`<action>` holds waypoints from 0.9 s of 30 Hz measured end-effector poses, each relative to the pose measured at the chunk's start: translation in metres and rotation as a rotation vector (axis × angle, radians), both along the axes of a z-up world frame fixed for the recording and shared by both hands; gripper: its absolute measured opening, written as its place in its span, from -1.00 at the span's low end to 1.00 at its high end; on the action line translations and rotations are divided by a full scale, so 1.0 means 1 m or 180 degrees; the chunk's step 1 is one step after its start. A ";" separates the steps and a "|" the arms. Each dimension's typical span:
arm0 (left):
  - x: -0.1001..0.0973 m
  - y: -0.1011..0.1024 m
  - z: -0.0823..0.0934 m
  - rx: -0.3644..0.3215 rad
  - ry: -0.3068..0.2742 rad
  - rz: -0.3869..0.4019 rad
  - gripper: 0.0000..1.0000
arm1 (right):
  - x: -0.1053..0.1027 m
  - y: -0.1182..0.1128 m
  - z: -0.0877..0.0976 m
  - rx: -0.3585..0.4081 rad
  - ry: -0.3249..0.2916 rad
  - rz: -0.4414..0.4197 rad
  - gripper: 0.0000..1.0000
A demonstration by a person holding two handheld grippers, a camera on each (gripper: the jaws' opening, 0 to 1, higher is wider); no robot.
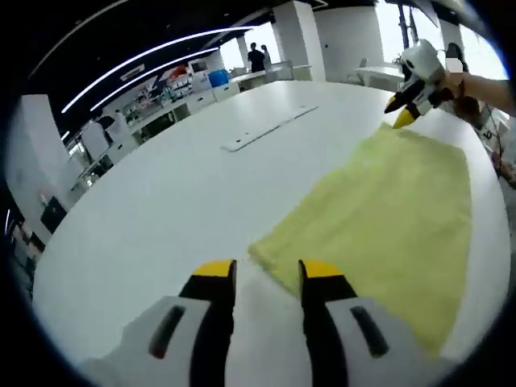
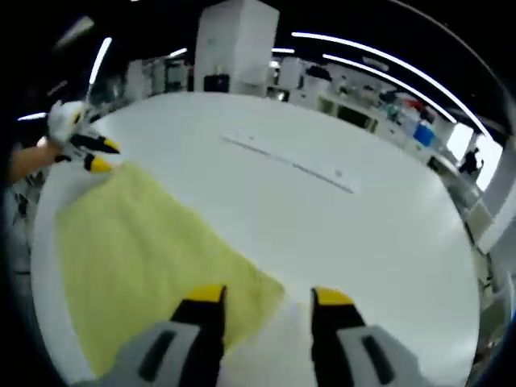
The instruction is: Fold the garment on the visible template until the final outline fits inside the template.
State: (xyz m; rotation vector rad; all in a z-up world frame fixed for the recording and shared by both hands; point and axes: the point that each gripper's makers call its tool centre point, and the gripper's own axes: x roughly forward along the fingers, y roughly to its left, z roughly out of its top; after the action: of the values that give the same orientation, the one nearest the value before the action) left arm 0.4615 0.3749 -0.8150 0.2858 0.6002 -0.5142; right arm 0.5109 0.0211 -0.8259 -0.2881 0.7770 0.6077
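At the bottom of the left gripper view we see our left gripper [image 1: 267, 272]: two black jaws with bright yellow tips, each rising from a pale grey, rounded housing. Each housing bears a dark oblong slot; the one at lower left shows a faint reddish mark inside.

At the bottom of the right gripper view, our right gripper [image 2: 267, 297] is built alike: black jaws, yellow tips, grey shells with dark slots.

In the upper right of the left gripper view, the right gripper shows a white body with black-and-yellow jaws, gripped by our hand [image 1: 457, 83]. No sleeve is discernible on the forearm.
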 end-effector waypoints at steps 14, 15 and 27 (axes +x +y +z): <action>-0.067 -0.019 0.027 -0.0807 0.0124 0.0065 0.50 | -0.089 0.023 0.017 0.0432 0.0450 0.0249 0.61; -0.071 -0.019 0.026 -0.0789 0.0135 0.0043 0.52 | -0.096 0.023 0.017 0.0428 0.0469 0.0264 0.61; -0.125 -0.021 0.013 -0.0856 0.0260 -0.0032 0.30 | -0.154 0.003 0.014 0.0348 0.0485 0.0323 0.39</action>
State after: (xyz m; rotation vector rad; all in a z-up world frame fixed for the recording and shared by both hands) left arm 0.3366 0.3540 -0.8016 0.0131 0.6013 -0.6113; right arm 0.3569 0.0245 -0.8120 -0.1830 0.8758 0.7717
